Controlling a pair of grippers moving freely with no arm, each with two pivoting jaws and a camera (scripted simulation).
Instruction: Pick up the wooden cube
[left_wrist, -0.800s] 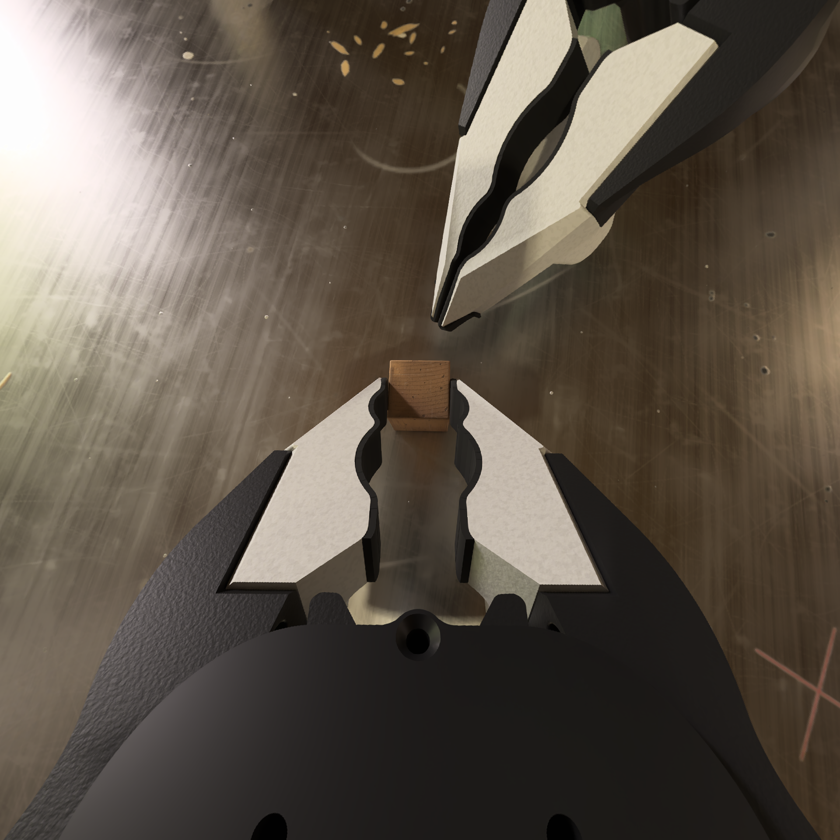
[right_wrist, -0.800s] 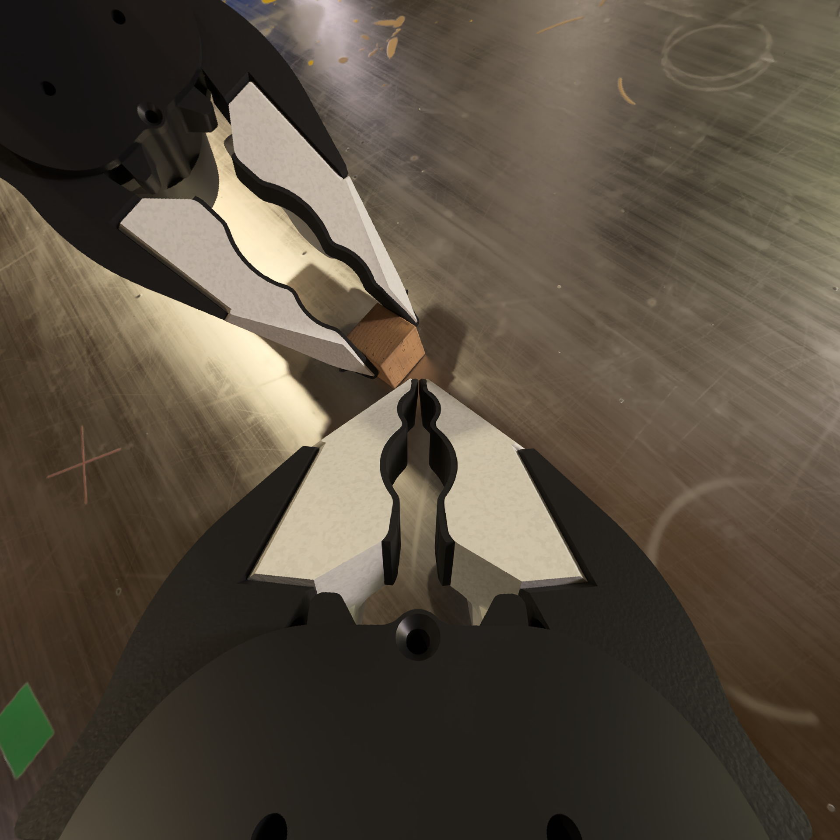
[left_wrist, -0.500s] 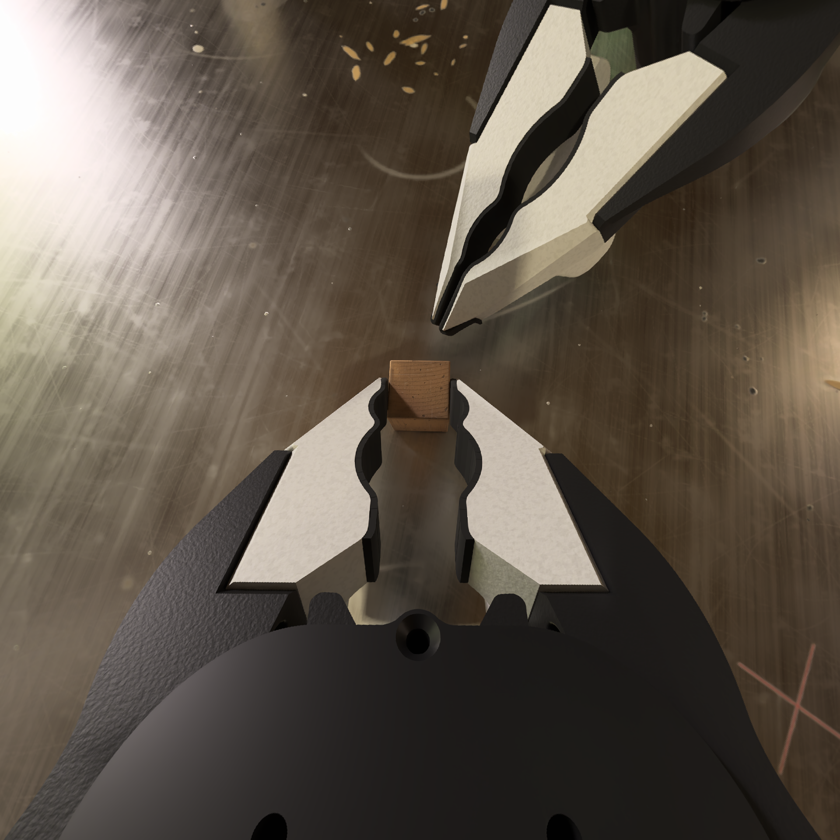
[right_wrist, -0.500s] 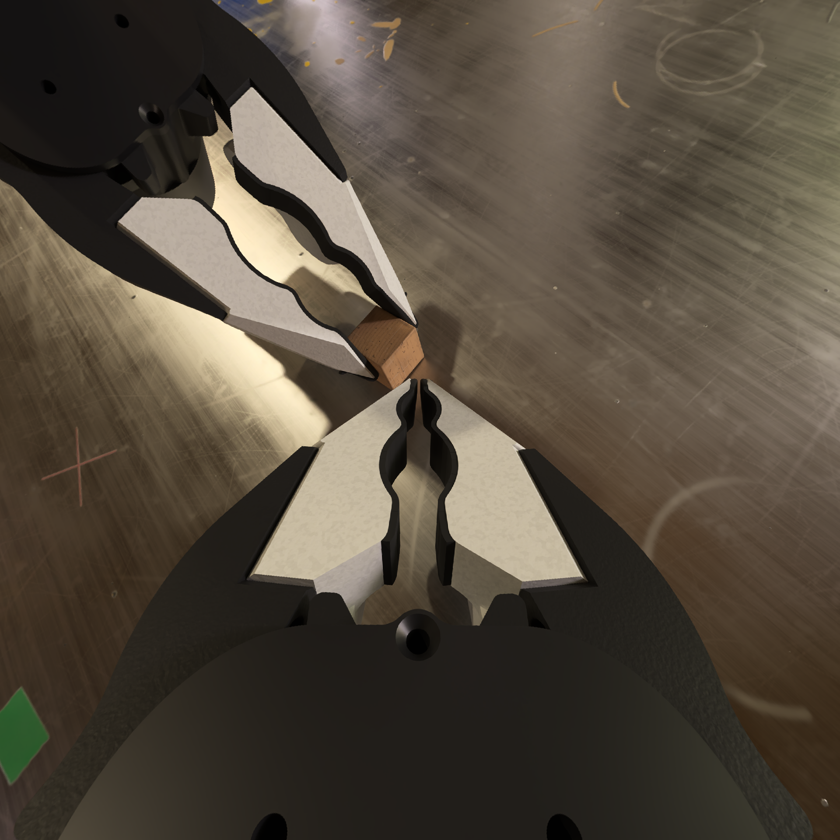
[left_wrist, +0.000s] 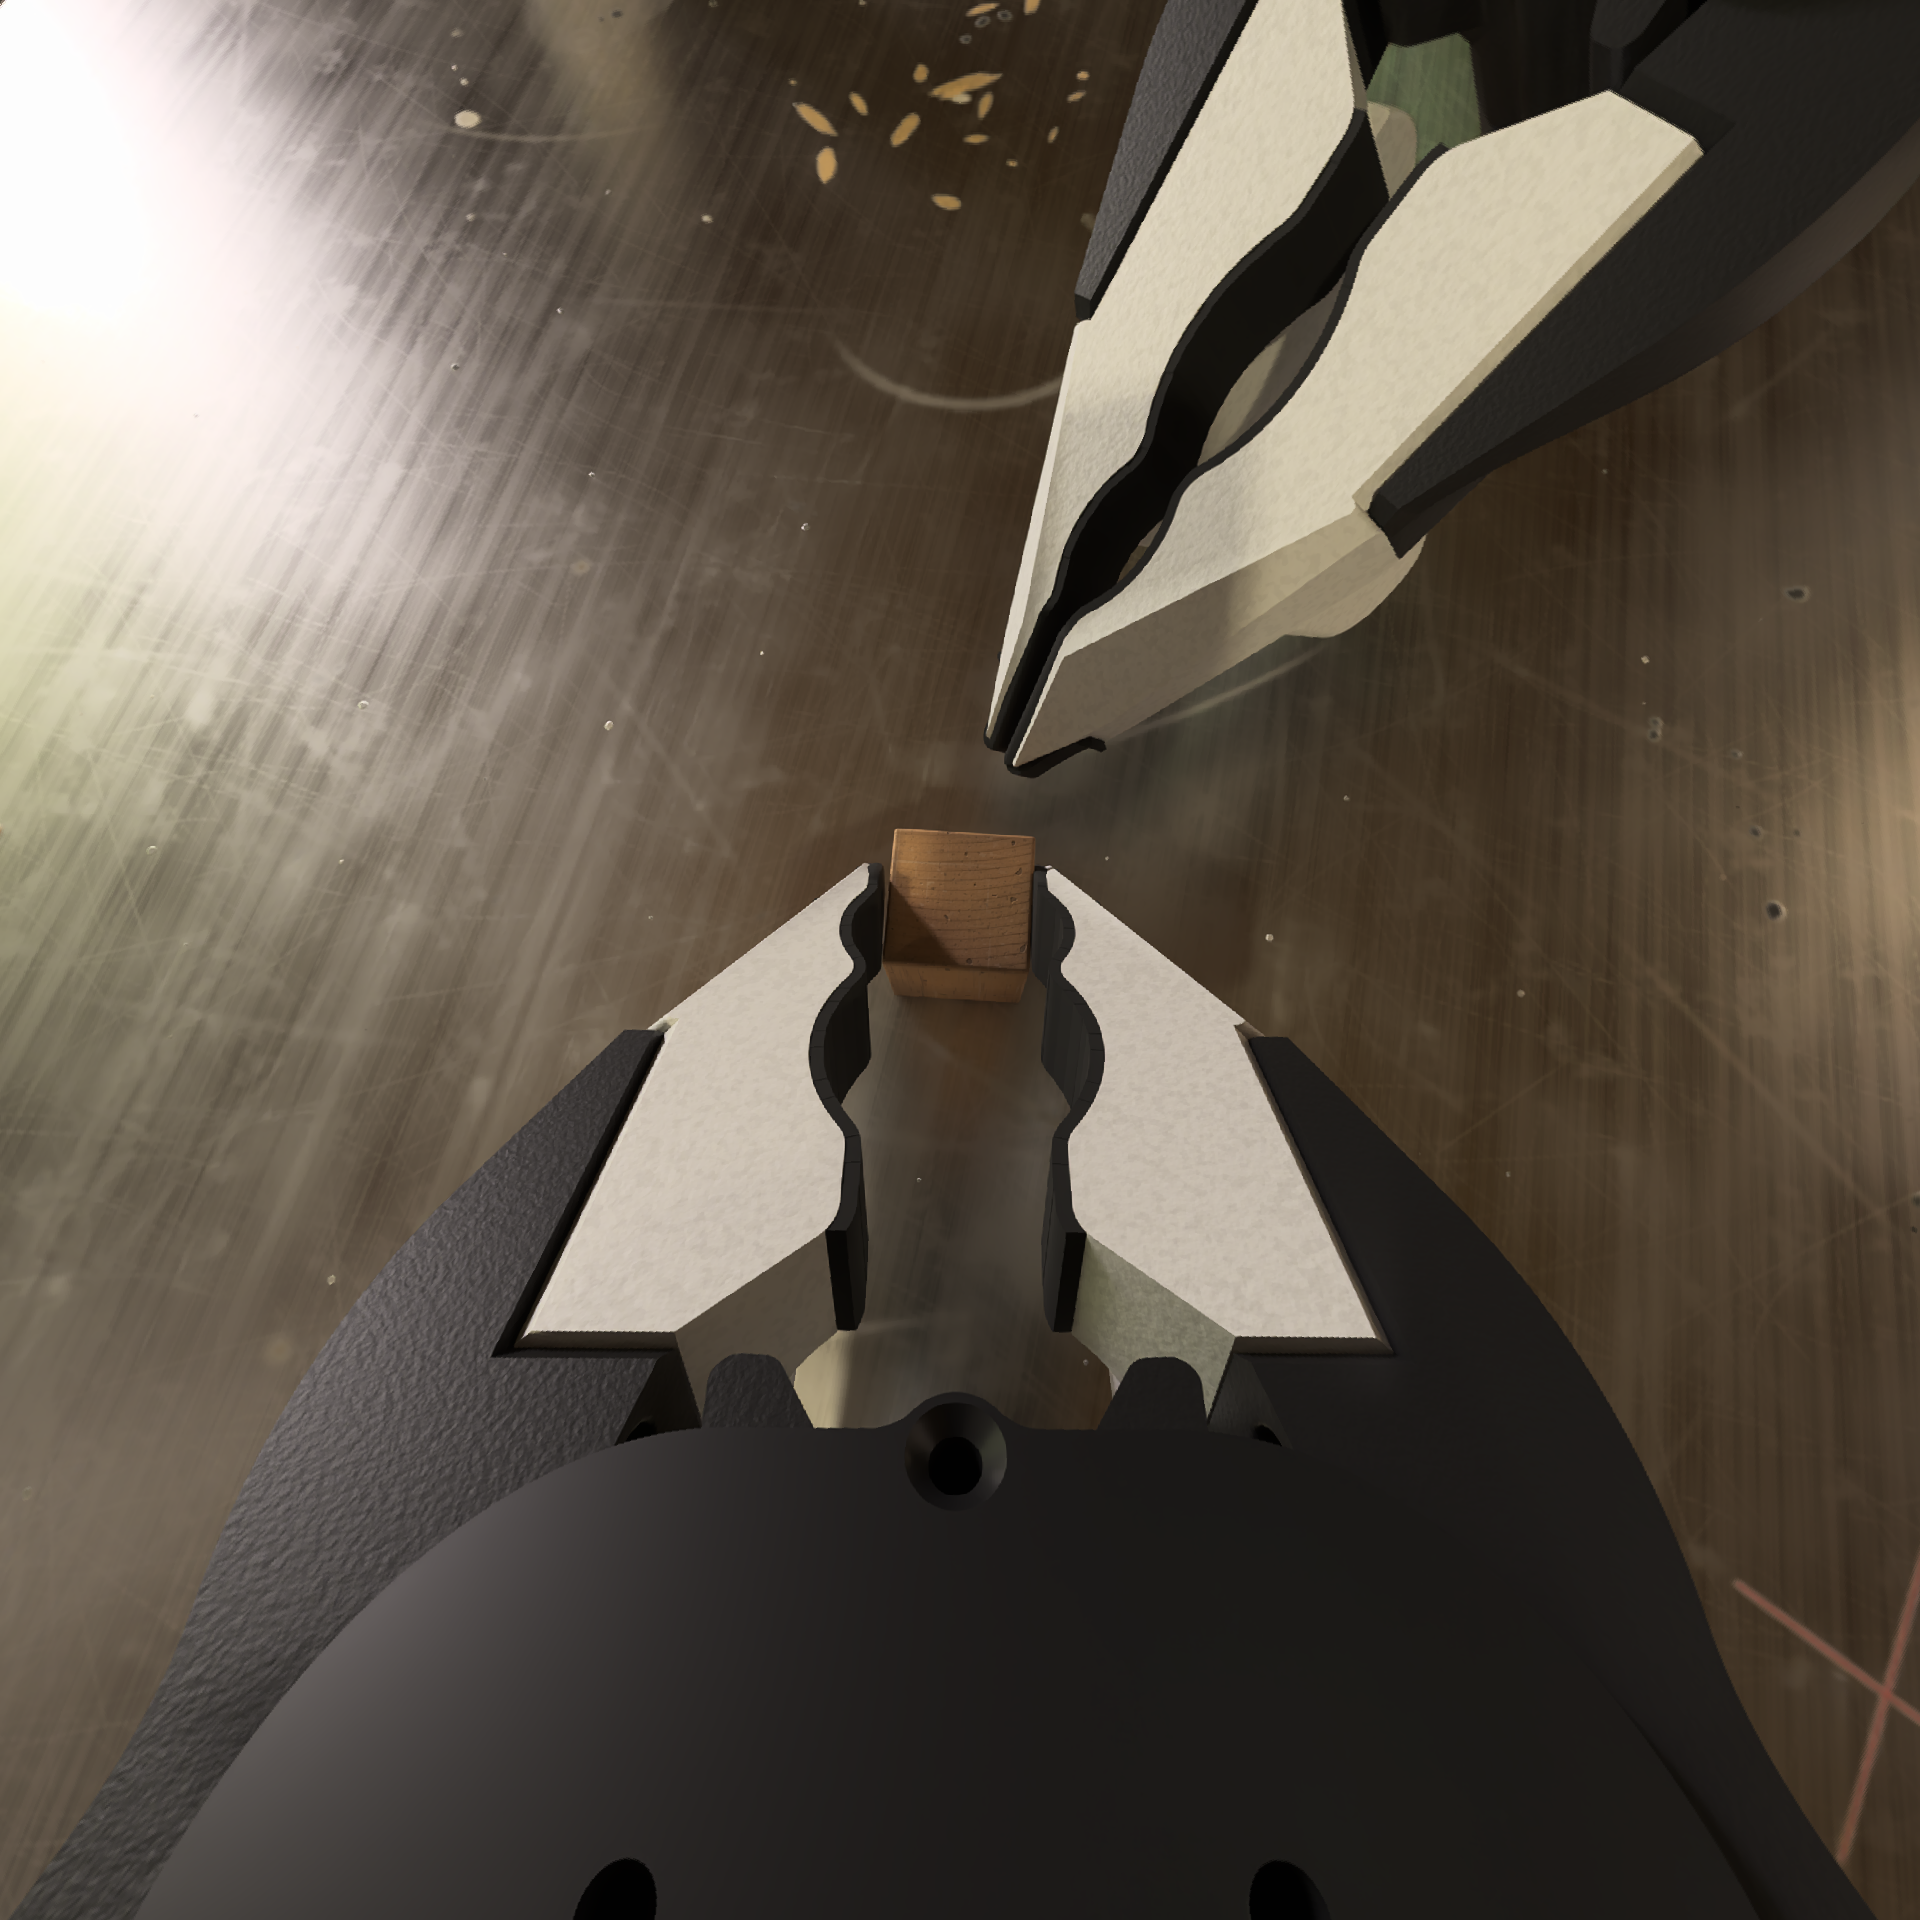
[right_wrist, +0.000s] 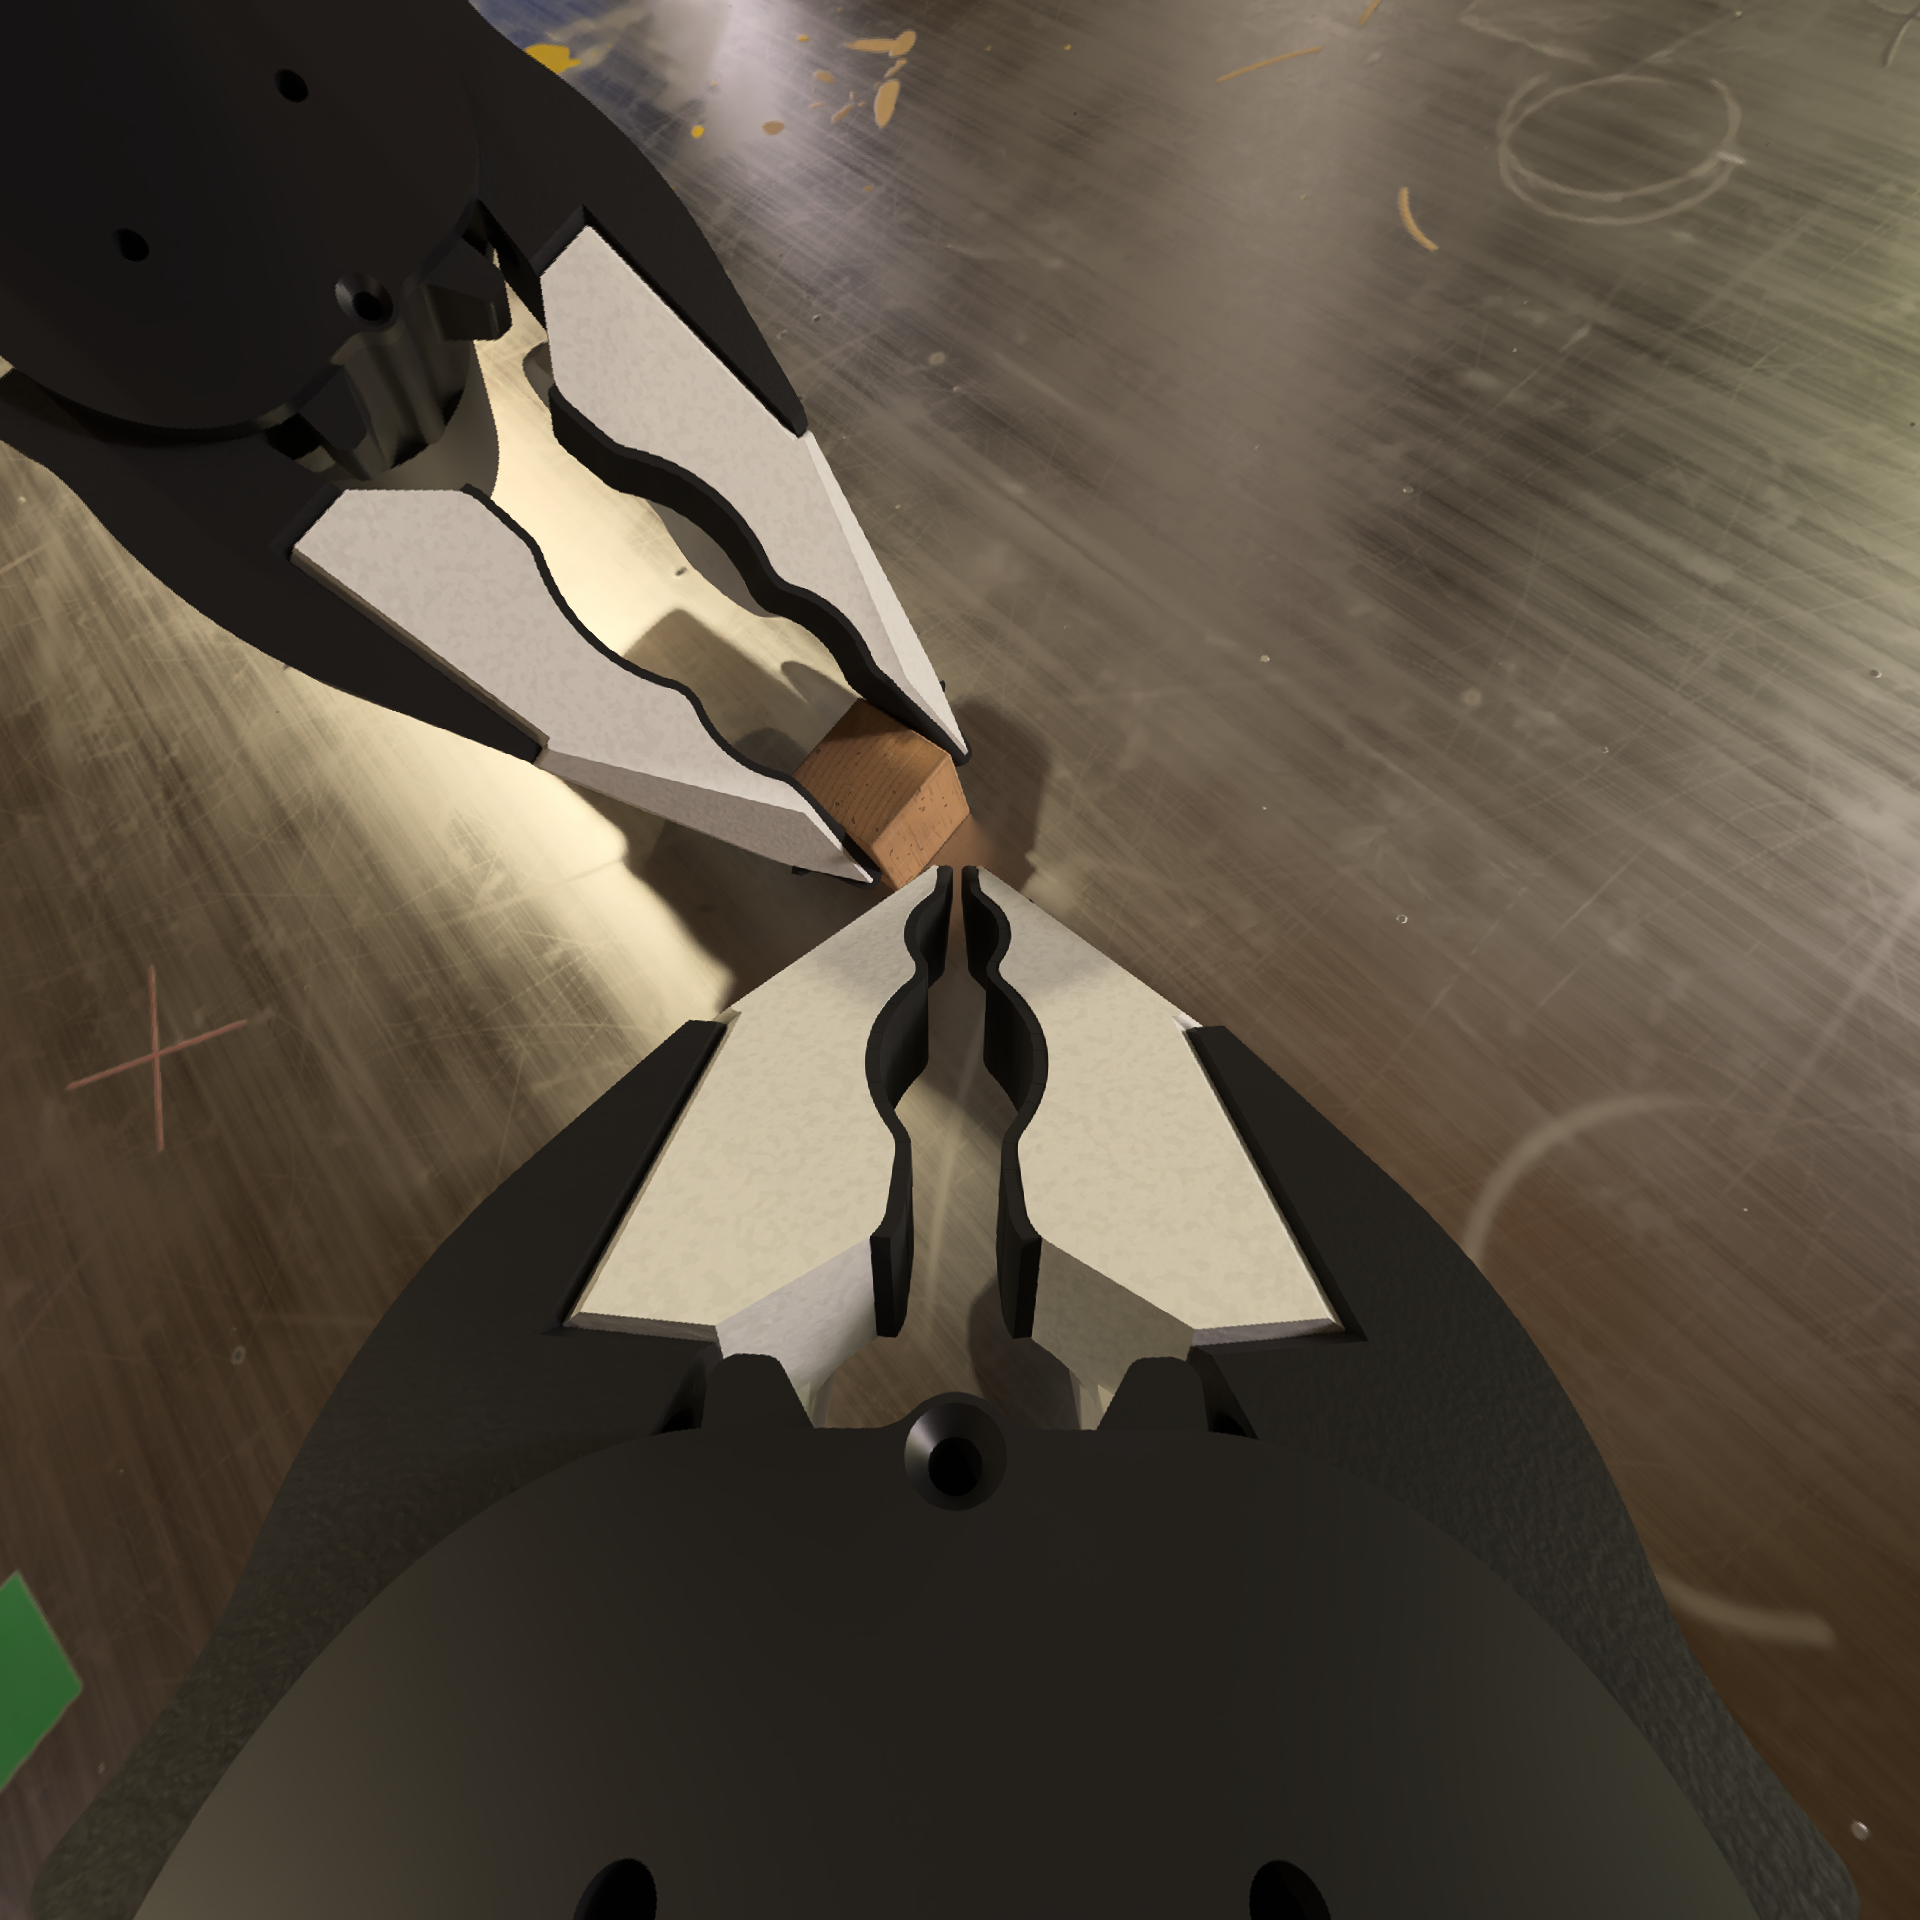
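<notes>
Left wrist view: the left gripper (left_wrist: 958, 914) has its two fingers closed against opposite sides of the wooden cube (left_wrist: 961, 912), which sits clamped at the fingertips. The cube's top face is level and its front lower edge shows pale. Whether the cube rests on the table or hangs just clear of it cannot be judged from this angle.

At 1 o'clock from the cube, near but apart from it, hangs the right gripper (left_wrist: 1023, 753), its tips pointing down toward the cube, fingers drawn nearly together with only a thin slit between them and nothing held.

Right wrist view: the right gripper (right_wrist: 956, 883) shows the same narrow slit at its tips. The cube (right_wrist: 883, 805) lies just beyond them at 11 o'clock, pinched between the fingertips of the left gripper (right_wrist: 914, 810), which enters from 10 o'clock.

The scratched dark table (left_wrist: 416, 727) carries a cluster of pale flecks (left_wrist: 914, 114) at 12 o'clock, a red cross mark (left_wrist: 1870, 1683) at 4 o'clock, and, in the right wrist view, a green patch (right_wrist: 26, 1673) at 8 o'clock.
</notes>
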